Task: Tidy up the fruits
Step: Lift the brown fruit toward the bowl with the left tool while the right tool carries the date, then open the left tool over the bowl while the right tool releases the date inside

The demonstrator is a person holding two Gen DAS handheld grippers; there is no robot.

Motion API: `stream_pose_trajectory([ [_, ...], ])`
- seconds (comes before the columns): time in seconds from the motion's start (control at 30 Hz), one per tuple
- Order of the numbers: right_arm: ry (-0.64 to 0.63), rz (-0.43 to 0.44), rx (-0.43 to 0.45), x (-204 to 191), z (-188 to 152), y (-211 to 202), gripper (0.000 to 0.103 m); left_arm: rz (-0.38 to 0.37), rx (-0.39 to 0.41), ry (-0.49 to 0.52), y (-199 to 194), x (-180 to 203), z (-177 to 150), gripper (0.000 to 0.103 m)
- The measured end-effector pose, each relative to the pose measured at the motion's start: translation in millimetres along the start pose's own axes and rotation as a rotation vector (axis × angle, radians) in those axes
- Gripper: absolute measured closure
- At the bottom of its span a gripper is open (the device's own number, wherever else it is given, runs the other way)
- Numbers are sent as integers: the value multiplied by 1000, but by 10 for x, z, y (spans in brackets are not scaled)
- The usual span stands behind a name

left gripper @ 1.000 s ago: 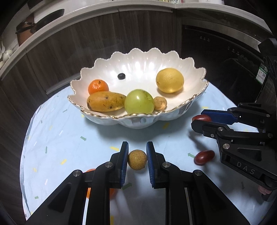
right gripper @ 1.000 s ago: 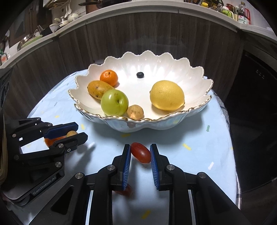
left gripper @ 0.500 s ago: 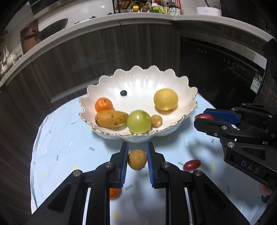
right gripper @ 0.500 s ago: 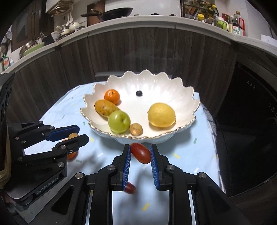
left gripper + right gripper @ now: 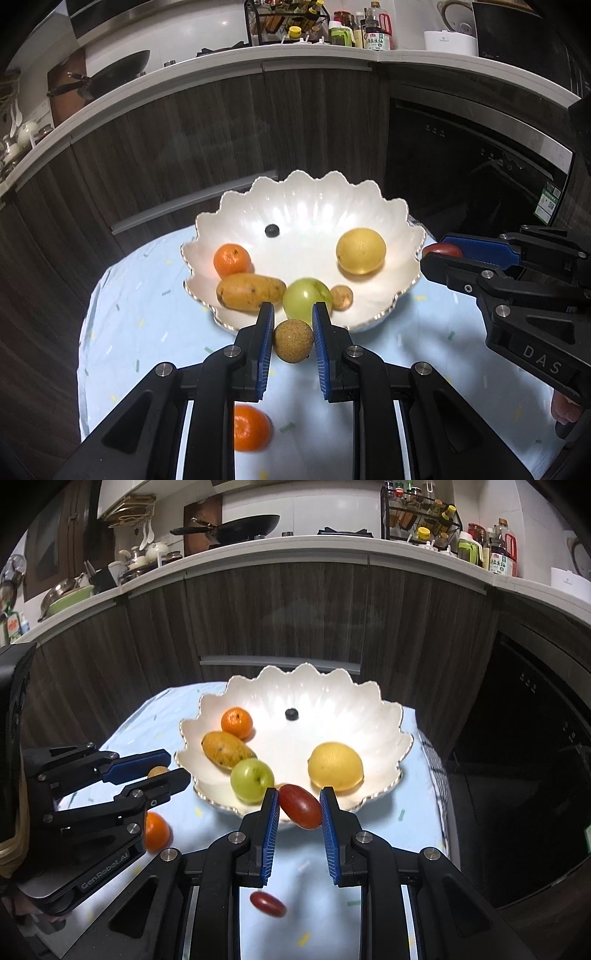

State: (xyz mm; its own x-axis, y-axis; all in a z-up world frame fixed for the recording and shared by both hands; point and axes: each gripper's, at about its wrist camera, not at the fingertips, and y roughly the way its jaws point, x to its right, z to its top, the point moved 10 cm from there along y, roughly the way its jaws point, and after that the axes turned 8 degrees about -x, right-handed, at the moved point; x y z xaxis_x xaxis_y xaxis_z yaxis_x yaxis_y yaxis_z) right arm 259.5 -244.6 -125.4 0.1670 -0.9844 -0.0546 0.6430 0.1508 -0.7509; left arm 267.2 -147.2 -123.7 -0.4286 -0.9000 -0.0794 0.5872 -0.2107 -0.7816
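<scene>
Fingers (image 5: 266, 332) clamp brown fruit (image 5: 293, 341), right gripper (image 5: 439, 256) marked DAS

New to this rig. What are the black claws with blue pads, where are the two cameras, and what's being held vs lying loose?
No robot here: a person carries a two-finger gripper in each hand, and each gripper has a fisheye camera looking along its fingers. One picture comes from the left gripper, shut on a small round brown fruit. The other comes from the right gripper, shut on an oblong red fruit. Each gripper also shows at the edge of the other's view. Ahead, a scalloped white bowl sits on a light blue tablecloth and holds several fruits, among them a lemon and a green apple. Loose on the cloth: an orange and another red fruit.
</scene>
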Motion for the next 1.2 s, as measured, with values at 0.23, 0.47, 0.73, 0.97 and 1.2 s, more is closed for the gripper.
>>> stream_pose_trajectory([
  [0.23, 7, 0, 2, 46, 151, 73, 79, -3, 5, 1, 69, -79, 185, 81],
  [0.47, 20, -3, -7, 95, 238, 189, 79, -3, -2, -4, 196, -156, 305, 81],
  [0.73, 31, 1, -33, 130, 250, 358, 79, -8, -28, -8, 425, -224, 374, 81],
  [0.97, 37, 13, -61, 124, 225, 478, 79, -19, -46, -9, 528, -213, 342, 81],
  [1.2, 50, 1, -68, 133, 224, 504, 64, 4, -43, -9, 533, -256, 329, 60],
])
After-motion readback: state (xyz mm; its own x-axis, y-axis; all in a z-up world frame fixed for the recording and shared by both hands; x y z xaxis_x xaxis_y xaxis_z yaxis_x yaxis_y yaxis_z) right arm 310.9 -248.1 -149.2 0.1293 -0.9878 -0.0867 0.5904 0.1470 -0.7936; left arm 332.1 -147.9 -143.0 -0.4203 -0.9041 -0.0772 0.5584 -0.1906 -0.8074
